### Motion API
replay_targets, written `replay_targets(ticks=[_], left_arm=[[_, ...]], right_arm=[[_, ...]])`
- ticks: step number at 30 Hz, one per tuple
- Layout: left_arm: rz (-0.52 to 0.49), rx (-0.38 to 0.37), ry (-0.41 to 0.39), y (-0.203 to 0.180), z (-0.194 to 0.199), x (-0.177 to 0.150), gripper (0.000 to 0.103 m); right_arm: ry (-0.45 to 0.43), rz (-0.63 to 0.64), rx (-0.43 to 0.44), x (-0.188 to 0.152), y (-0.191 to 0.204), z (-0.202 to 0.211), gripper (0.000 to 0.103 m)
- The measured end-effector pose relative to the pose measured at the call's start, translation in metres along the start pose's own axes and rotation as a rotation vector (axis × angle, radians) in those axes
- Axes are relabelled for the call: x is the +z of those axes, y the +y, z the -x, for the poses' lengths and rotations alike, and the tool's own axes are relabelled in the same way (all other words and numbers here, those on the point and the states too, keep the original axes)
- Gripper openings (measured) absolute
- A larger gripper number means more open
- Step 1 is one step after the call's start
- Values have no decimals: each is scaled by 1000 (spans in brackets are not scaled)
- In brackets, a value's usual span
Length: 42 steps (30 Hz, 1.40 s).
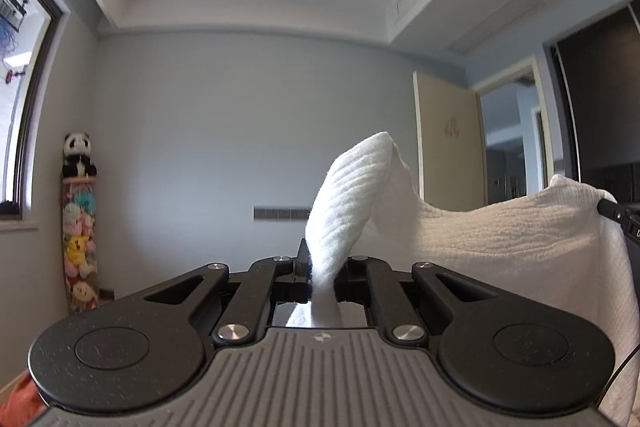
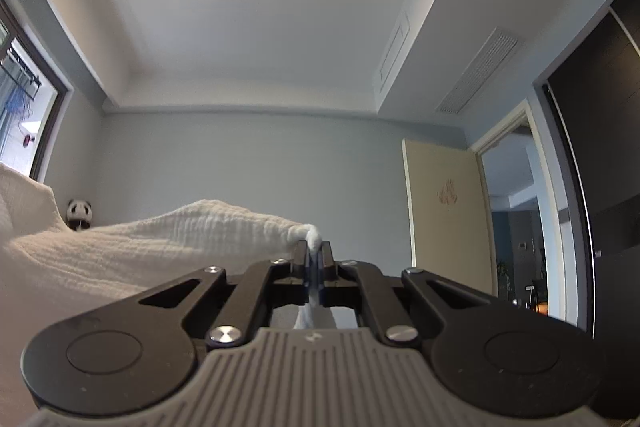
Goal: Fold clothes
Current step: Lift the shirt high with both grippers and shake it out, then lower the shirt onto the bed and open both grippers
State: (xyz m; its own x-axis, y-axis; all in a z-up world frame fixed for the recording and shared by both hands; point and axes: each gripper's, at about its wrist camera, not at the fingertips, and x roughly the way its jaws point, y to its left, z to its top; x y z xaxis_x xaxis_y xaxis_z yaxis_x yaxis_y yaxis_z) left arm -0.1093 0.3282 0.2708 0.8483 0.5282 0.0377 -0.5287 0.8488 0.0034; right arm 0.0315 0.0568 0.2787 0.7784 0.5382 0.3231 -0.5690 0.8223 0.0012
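A white textured cloth (image 1: 500,239) hangs in the air, stretched between both grippers. My left gripper (image 1: 320,267) is shut on one corner, and a flap of the cloth stands up above its fingers. In the left wrist view the far end of the cloth reaches the other gripper's black finger (image 1: 612,211) at the right edge. My right gripper (image 2: 314,255) is shut on another corner of the white cloth (image 2: 140,243), which runs off to the left. Both cameras point up toward the wall and ceiling.
A panda plush (image 1: 79,155) sits on a tall column of soft toys (image 1: 79,239) in the left corner, by a window (image 1: 16,99). A yellow door (image 2: 448,215) stands open at the right beside a dark wardrobe (image 2: 600,147). Orange fabric (image 1: 20,399) shows at lower left.
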Motion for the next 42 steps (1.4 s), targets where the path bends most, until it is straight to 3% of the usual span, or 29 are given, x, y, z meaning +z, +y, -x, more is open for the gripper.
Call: replay_targets(ticks=[14,25,29,36,42], left_arm=[[-22,1,379,15,-182,-162,5],[-91,45,649,30,-341,-319,5],[-121,58,714,29,-374,-358,5],[-48,77,814,46,-411,-411,6],[-19,120,879,51,-428,-432,18]], right_arm=[[393,59,-40,-196,-5,-141,3],[662,155,-67,-393,4,-269,3],[735,171,-56,-441,8,-284,3],[863,199,-35,-525,15,-309,3],[975,177,-29,-564,11,-324,7]])
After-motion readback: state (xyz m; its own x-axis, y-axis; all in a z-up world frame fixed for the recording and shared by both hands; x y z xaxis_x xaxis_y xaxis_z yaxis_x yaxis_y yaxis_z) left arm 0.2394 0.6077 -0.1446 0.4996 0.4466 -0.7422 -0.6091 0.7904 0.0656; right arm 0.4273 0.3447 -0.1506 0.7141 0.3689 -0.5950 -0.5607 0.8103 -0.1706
